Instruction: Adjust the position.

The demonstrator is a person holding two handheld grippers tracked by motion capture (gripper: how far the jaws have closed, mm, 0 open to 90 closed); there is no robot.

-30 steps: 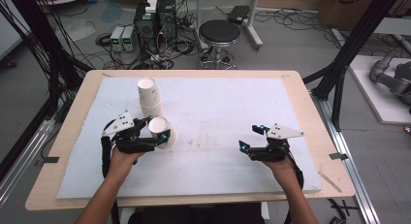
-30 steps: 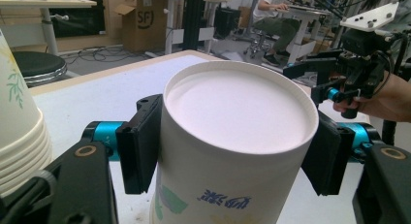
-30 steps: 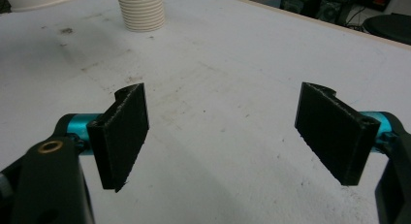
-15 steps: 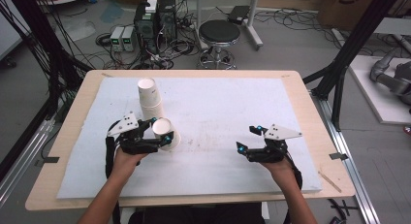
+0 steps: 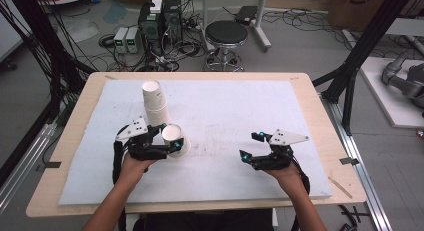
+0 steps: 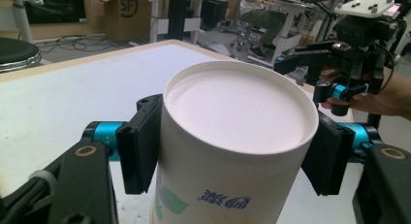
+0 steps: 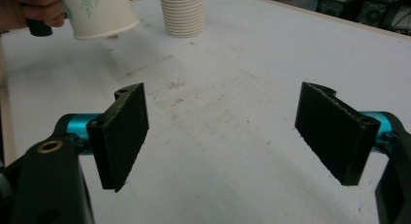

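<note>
The paper cup [image 6: 237, 151] between the left gripper's [image 5: 172, 146] fingers is white, with blue characters and a green leaf shape printed on its side, and a faint yellow mark below the blue print. The fingers [image 6: 138, 146] themselves are black, on bright blue mounts, with brass-coloured pivot rings behind them. The right gripper [image 7: 228, 132] has the same black fingers [image 7: 121, 134] and blue mounts, and a pale grey plate on top. Beyond its fingers the stack of cups [image 7: 182, 13] is plain white and ribbed by its rims. The table [image 5: 80, 111] is light wood under a white sheet [image 5: 240, 116], which is speckled with dark smudges ahead of the right fingers.
</note>
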